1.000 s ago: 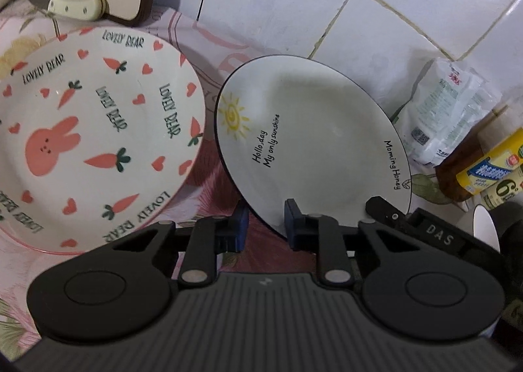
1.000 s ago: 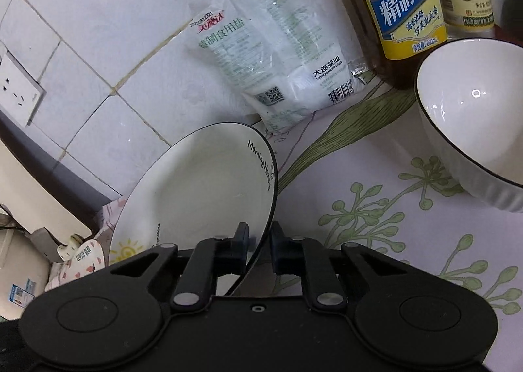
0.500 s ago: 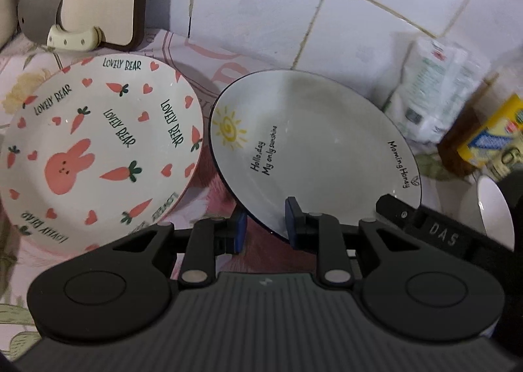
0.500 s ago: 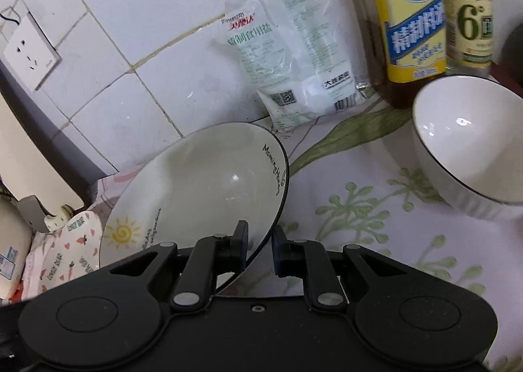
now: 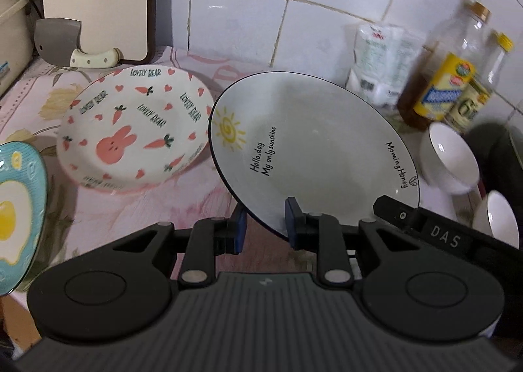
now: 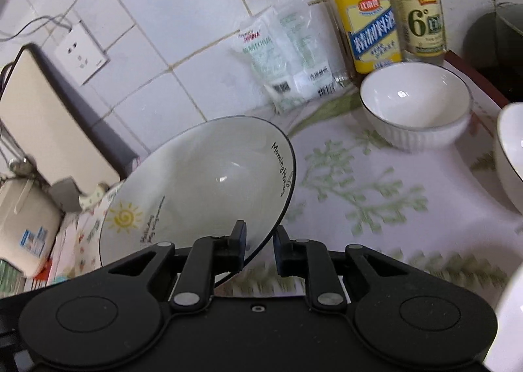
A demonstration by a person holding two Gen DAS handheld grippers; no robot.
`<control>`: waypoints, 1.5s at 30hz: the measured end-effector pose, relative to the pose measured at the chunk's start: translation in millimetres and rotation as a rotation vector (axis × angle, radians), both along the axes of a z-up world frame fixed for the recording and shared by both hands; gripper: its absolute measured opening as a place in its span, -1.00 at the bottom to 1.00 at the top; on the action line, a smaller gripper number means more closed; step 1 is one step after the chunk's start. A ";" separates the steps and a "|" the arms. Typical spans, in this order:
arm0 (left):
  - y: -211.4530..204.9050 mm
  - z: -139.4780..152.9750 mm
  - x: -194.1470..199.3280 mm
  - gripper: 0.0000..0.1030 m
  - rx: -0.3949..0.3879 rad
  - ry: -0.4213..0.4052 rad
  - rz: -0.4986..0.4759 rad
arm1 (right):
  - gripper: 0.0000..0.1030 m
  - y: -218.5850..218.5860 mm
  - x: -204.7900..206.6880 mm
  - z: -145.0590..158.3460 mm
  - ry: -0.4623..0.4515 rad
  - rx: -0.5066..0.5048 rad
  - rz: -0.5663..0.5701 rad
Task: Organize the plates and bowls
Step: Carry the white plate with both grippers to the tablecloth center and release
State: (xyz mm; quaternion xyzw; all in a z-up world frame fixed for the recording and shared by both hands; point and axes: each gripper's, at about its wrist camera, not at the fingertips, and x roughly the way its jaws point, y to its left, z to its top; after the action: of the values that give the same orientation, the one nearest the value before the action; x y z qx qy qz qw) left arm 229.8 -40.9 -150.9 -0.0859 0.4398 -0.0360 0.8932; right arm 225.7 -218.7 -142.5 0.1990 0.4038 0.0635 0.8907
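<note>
Left wrist view: round glossy sun plate (image 5: 313, 146), black-rimmed.

Sun plate (image 5: 313, 149): "Hello,day / My only sunshine", rim "Morning Honey". Bunny plate (image 5: 134, 130): "LOVELY BEAR", repeated. Right gripper (image 5: 444, 236) body: "DAS". Pale-labelled bottle (image 6: 420, 17): "6°". Other labels unreadable.
</note>
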 end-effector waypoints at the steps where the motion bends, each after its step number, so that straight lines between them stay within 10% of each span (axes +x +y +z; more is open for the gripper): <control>1: 1.0 0.8 -6.6 -0.56 -0.003 0.004 0.000 | -0.57 -0.9 -9.1 1.8 -0.003 0.002 0.005; 30: 15.2 -37.8 -72.9 -0.57 -0.032 0.029 -0.044 | -0.52 1.2 -77.7 -30.8 0.055 -0.042 0.074; 45: 23.5 -30.9 -74.6 -0.54 0.020 0.112 -0.053 | -0.31 24.9 -82.6 -18.3 0.090 -0.250 0.146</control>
State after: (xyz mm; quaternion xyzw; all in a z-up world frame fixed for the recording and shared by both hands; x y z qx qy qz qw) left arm 155.2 -17.4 -181.7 -0.0670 0.4917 -0.0503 0.8667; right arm 143.1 -193.8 -160.7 0.0593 0.4614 0.0685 0.8825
